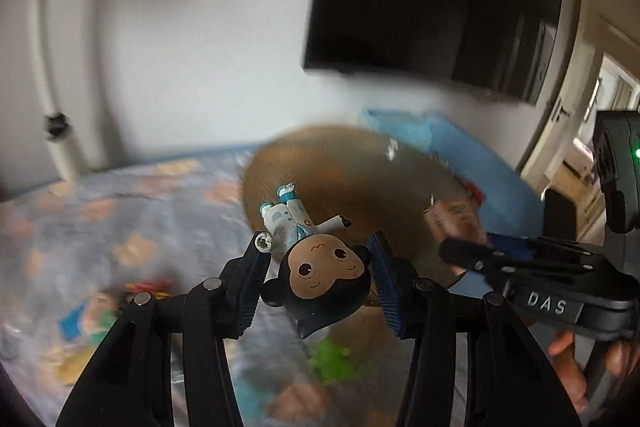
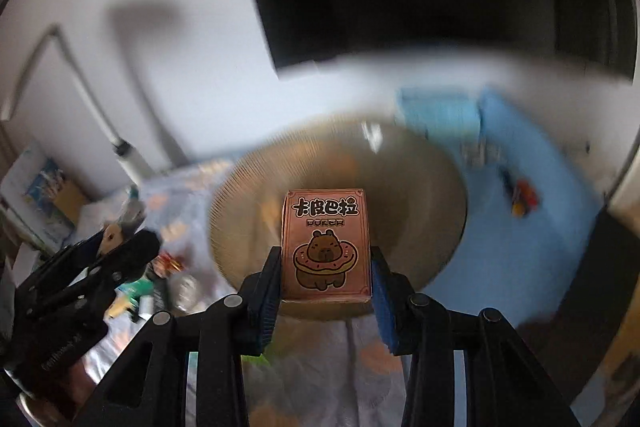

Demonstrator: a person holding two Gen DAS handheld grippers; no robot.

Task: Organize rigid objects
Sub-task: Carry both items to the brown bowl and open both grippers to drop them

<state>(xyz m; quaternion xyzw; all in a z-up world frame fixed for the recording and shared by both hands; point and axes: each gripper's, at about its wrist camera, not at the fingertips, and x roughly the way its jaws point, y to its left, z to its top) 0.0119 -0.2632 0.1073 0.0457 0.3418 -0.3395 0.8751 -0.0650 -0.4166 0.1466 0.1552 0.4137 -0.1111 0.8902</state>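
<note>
Figurine and card box are mid-carry above the basket: left hand-held gripper clamps the toy, right hand-held gripper pinches the box. Next, probably lower and release both inside.

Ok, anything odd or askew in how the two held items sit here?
The toy figure hangs head-down, pinched by its head in the left tongs. The card box sits upright and square in the right tongs.
</note>
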